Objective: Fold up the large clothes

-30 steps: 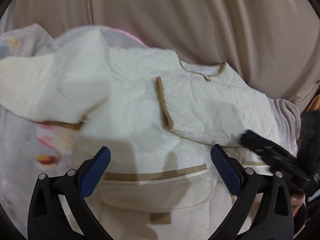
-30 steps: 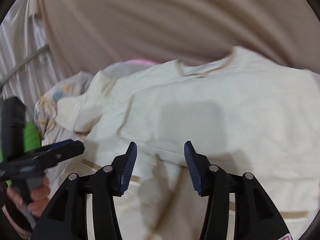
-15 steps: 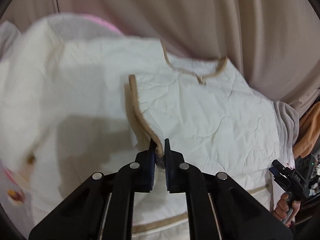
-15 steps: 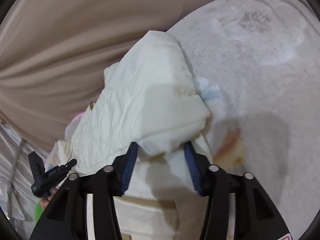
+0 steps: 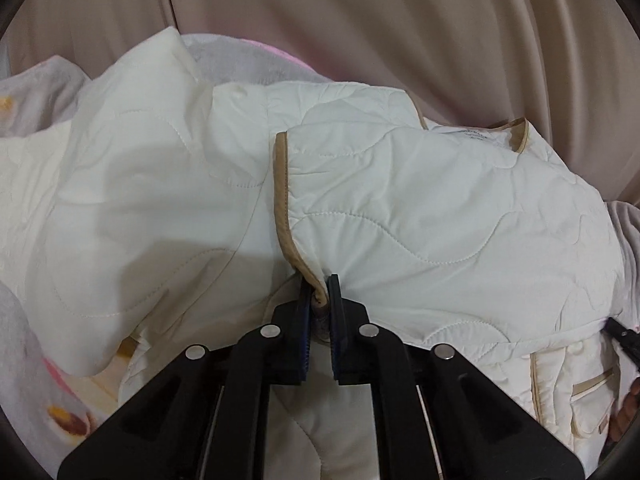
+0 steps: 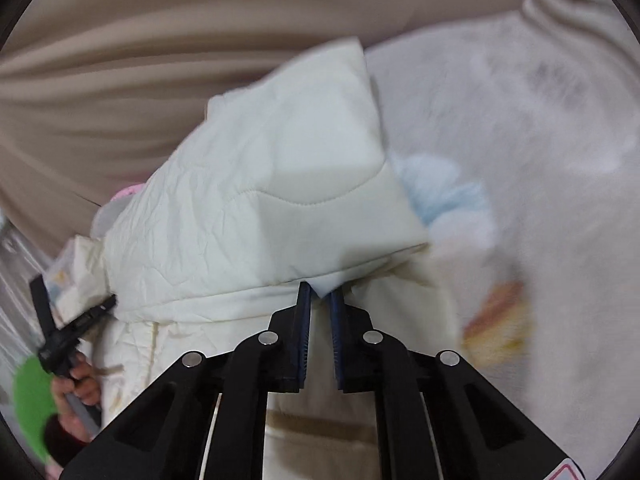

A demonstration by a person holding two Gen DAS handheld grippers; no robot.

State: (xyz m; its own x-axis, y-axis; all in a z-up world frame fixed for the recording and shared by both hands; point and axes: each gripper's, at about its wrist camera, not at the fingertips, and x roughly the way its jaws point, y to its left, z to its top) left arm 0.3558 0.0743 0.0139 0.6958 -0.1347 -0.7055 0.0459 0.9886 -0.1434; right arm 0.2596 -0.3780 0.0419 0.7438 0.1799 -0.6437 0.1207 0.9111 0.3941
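Jacket (image 5: 420,208) lies collar-away — left jaws clamp its trim, right jaws closing on sleeve (image 6: 280,184).

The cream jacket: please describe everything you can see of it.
The jacket is cream, quilted with wavy stitching, and looks padded and creased. Tan binding runs along its front edge and neckline, and a pocket has tan trim. It lies spread and partly folded on a pale printed blanket. The left gripper pinches the bound front edge; the right gripper is closing on a sleeve edge between its fingers.
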